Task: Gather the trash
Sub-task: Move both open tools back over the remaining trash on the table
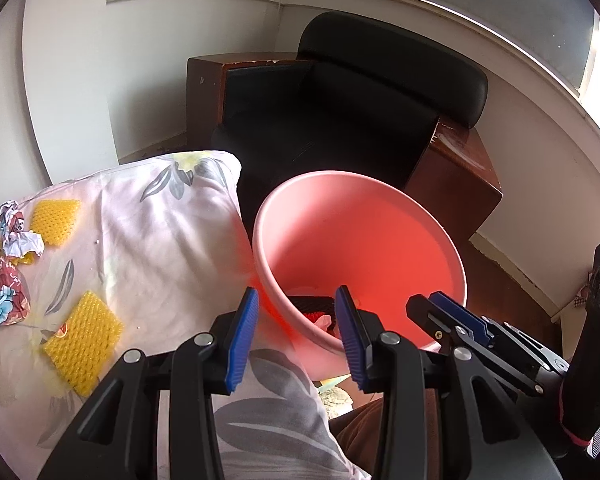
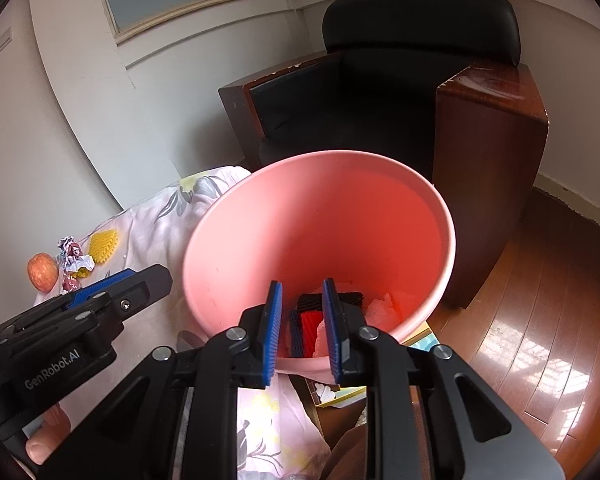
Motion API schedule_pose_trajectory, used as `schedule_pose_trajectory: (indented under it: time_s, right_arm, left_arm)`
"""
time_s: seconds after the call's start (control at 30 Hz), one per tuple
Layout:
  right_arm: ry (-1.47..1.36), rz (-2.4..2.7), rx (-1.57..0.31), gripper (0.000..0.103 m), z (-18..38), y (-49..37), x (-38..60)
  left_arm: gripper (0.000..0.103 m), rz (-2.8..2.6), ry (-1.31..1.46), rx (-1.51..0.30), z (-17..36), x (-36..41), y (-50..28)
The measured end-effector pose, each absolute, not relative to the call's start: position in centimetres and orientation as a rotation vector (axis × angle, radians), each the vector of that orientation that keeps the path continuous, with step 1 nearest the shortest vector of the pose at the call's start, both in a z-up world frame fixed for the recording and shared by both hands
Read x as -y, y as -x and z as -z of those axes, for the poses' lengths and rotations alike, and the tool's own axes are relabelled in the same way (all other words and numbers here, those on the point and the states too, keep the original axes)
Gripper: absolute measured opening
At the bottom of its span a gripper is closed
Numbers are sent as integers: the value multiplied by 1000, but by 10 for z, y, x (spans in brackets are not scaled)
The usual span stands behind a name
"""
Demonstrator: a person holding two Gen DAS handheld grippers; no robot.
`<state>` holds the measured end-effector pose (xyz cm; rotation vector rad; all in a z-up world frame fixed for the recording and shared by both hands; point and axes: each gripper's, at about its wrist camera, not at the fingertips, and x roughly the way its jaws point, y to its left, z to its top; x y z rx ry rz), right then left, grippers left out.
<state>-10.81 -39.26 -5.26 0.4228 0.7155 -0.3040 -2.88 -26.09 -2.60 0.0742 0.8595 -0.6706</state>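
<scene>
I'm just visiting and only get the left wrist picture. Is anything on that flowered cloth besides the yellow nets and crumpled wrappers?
Observer: Yes. The right wrist view shows an apple at the far left of the cloth, just past a crumpled wrapper.
Operator: What is inside the pink bucket? I can barely see in.
Observer: A red and black foam net lies at the bottom of the bucket, with something pale and crumpled beside it.
Operator: Is the other tool holding anything?
Observer: No. The right gripper is slightly open over the bucket's near rim, with nothing between its blue pads.
</scene>
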Motion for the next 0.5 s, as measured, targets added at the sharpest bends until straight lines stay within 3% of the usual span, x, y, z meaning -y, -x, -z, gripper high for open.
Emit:
schedule_pose_trajectory:
  time_s: [0.5]
  right_arm:
    - [-391, 222, -696, 21, 46, 117, 337]
  left_arm:
    - [39, 568, -66, -797, 25, 201, 55]
